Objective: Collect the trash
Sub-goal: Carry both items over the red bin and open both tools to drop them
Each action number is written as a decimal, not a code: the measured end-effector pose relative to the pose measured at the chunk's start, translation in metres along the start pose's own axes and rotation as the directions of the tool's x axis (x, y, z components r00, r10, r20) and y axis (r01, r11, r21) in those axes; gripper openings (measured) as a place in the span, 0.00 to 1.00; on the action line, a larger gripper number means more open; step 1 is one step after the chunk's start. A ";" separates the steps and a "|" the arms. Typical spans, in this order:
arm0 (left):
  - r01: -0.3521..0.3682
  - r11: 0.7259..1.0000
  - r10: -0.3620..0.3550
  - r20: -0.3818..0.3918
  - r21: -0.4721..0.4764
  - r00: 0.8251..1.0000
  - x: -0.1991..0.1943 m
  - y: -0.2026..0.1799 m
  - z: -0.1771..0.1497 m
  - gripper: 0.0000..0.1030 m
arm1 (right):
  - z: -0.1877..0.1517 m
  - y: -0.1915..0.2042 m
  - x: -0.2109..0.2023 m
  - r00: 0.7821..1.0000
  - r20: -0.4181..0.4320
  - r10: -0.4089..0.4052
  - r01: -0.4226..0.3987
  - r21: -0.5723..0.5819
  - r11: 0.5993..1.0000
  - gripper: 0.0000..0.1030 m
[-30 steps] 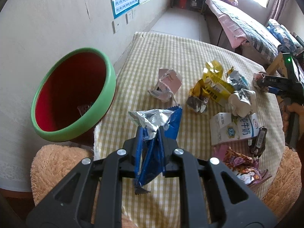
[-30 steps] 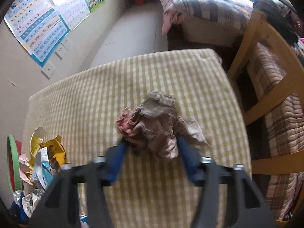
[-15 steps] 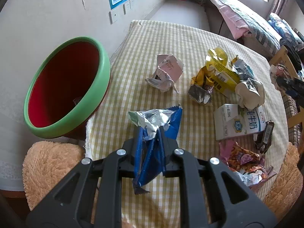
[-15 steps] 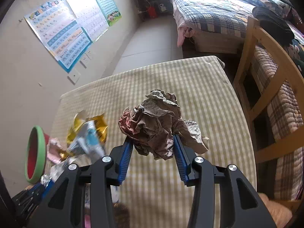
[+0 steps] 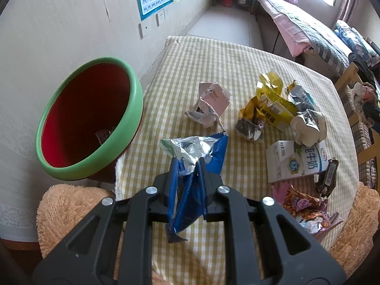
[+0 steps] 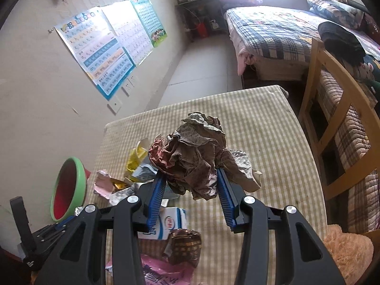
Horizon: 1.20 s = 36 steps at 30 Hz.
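Observation:
My left gripper (image 5: 187, 166) is shut on a blue and silver foil wrapper (image 5: 197, 152), held above the near left part of the checked table (image 5: 213, 54). Left of it stands the bin (image 5: 87, 116), red inside with a green rim, tilted toward me, with a dark scrap at its bottom. My right gripper (image 6: 190, 178) is shut on a crumpled brown paper ball (image 6: 197, 159), lifted over the table's middle. The bin (image 6: 68, 190) shows at the lower left of the right wrist view.
Loose trash lies on the table: a pink wrapper (image 5: 209, 104), yellow packets (image 5: 270, 104), a white crumpled wad (image 5: 308, 125), a milk carton (image 5: 296, 163), purple snack bags (image 5: 304, 204). A wooden chair (image 6: 332, 123) and a bed (image 6: 273, 30) stand on the right. Fluffy cushions (image 5: 68, 204) lie at the near edge.
My right gripper has risen with the paper ball and swung left, so the trash pile and bin come into its view. The left gripper holds its wrapper almost still.

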<state>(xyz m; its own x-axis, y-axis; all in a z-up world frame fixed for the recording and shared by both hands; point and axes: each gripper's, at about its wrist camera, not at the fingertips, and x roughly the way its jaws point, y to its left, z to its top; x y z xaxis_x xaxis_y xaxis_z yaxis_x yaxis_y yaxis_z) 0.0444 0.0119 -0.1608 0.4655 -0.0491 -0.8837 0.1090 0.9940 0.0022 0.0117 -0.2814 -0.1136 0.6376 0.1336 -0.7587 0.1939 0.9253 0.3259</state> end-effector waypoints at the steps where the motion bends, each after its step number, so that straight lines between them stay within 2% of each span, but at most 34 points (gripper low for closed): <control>1: 0.001 1.000 -0.001 0.001 -0.001 1.000 -0.001 0.000 0.000 0.15 | 0.000 0.002 -0.002 1.000 0.003 0.005 -0.005 -0.001 1.000 0.41; 14: 0.002 1.000 -0.002 0.064 -0.013 0.998 -0.021 0.008 0.010 0.15 | -0.003 0.044 -0.016 0.999 0.024 0.034 -0.031 -0.114 0.993 0.41; 32: -0.010 1.000 0.010 0.050 0.008 0.999 -0.020 0.013 0.013 0.15 | -0.023 0.087 -0.015 0.997 0.001 0.077 -0.075 -0.197 0.978 0.41; 36: -0.014 1.000 0.015 0.076 -0.016 0.997 -0.026 0.019 0.021 0.15 | -0.024 0.090 -0.017 0.998 0.006 0.068 -0.065 -0.227 0.972 0.41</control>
<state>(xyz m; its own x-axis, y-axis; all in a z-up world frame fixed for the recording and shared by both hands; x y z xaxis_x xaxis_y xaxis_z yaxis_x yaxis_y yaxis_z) 0.0527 0.0296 -0.1276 0.5324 -0.0414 -0.8455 0.0888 0.9960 0.0071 0.0006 -0.1918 -0.0845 0.6538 0.1945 -0.7312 -0.0223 0.9709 0.2384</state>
